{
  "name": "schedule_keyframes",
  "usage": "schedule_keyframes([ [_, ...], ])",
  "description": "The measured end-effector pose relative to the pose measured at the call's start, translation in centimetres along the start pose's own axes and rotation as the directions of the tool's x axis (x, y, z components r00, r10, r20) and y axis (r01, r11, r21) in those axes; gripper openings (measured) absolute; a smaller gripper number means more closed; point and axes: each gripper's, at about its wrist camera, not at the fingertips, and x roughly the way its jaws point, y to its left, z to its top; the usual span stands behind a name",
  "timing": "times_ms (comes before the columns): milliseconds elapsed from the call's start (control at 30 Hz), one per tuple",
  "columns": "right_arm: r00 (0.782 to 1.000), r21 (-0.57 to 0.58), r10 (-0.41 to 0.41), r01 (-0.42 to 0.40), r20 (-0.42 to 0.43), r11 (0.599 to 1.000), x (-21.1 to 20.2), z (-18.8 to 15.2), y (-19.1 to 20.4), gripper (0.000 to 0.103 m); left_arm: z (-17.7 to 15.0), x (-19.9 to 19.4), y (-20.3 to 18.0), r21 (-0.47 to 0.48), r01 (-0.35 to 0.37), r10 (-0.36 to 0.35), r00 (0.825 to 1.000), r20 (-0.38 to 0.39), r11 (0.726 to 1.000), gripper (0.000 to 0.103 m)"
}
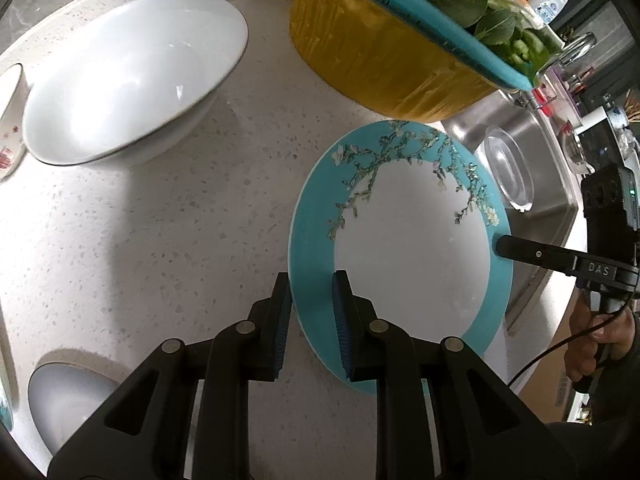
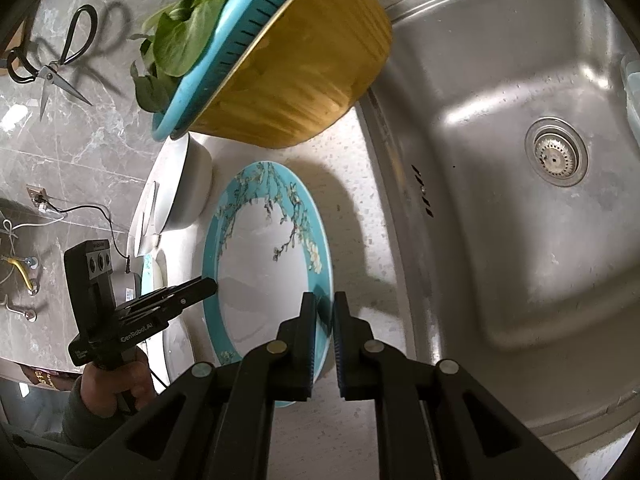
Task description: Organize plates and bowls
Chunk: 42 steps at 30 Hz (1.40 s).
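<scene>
A teal-rimmed plate (image 1: 408,240) with a blossom-branch pattern lies on the speckled counter; it also shows in the right wrist view (image 2: 268,264). My left gripper (image 1: 312,320) straddles the plate's left rim, one finger outside and one over the plate, with a gap either side. My right gripper (image 2: 324,320) is closed on the plate's opposite rim; it shows in the left wrist view (image 1: 500,245) at the plate's right edge. A large white bowl (image 1: 128,80) stands at the far left. A small white bowl (image 1: 68,400) sits near left.
A yellow basin (image 1: 384,56) with a teal colander of greens stands just behind the plate. The steel sink (image 2: 520,184) lies right of the plate, with a clear glass dish (image 1: 508,172) in it. A floral dish (image 1: 8,128) sits at the far left. Scissors (image 2: 52,68) hang on the wall.
</scene>
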Motion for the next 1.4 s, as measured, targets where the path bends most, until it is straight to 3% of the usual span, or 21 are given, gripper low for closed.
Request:
schedule_keyframes([
  [300, 1.0, -0.045, 0.02, -0.021, -0.018, 0.999, -0.1, 0.3, 2.7, 0.011, -1.7, -4.5, 1.1, -0.05, -0.005, 0.008, 0.999, 0.052, 0.999, 0.018],
  [600, 0.994, -0.145, 0.062, -0.074, -0.089, 0.987, 2.4, -0.4, 8.5, 0.011, -6.9, -10.2, 5.4, -0.166, -0.044, 0.063, 0.992, 0.11, 0.985, 0.018],
  [1067, 0.958, -0.303, 0.072, -0.158, -0.277, 0.94, 10.9, -4.5, 18.4, 0.011, -19.1, -14.8, 15.2, -0.399, -0.104, 0.16, 0.981, 0.109, 0.911, 0.018],
  [1400, 0.937, -0.36, 0.023, -0.156, -0.348, 0.92, 15.4, -6.9, 20.8, 0.011, -24.8, -14.5, 19.3, -0.462, -0.126, 0.186, 0.979, 0.086, 0.878, 0.018],
])
